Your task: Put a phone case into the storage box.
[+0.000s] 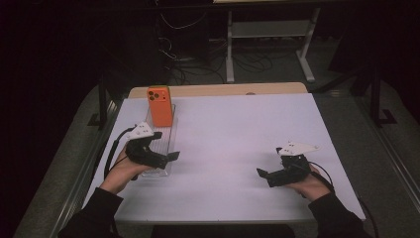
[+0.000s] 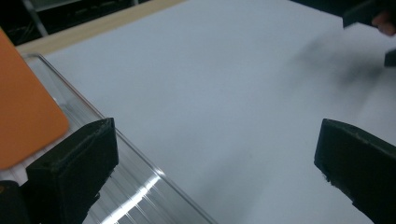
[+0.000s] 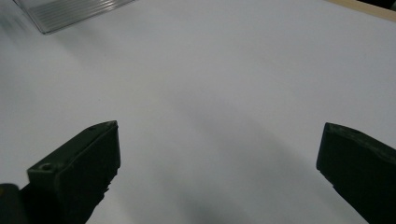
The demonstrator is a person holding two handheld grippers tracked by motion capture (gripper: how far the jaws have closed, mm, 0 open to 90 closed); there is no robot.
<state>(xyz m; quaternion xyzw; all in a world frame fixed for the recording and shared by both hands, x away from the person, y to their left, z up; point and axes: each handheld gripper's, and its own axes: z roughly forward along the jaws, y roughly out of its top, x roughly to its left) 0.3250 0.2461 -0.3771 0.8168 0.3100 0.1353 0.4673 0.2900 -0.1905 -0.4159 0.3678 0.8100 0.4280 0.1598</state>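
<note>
- An orange smartphone (image 1: 160,106) is standing upright in a clear ribbed plastic tray (image 1: 168,130), leaning at its far end.
- The left gripper (image 1: 171,156) is hovering over the tray's near end, jaws spread, holding nothing, probably positioned for reaching.
- The right gripper (image 1: 263,174) is waiting well apart above the white tabletop (image 1: 237,129), likewise spread and empty.

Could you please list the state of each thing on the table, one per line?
Orange phone: standing upright in the clear stand, cameras at top.
Clear stand: lying flat on the table, left side.
Left gripper: open, over the stand's near end.
Right gripper: open, holding nothing.
</note>
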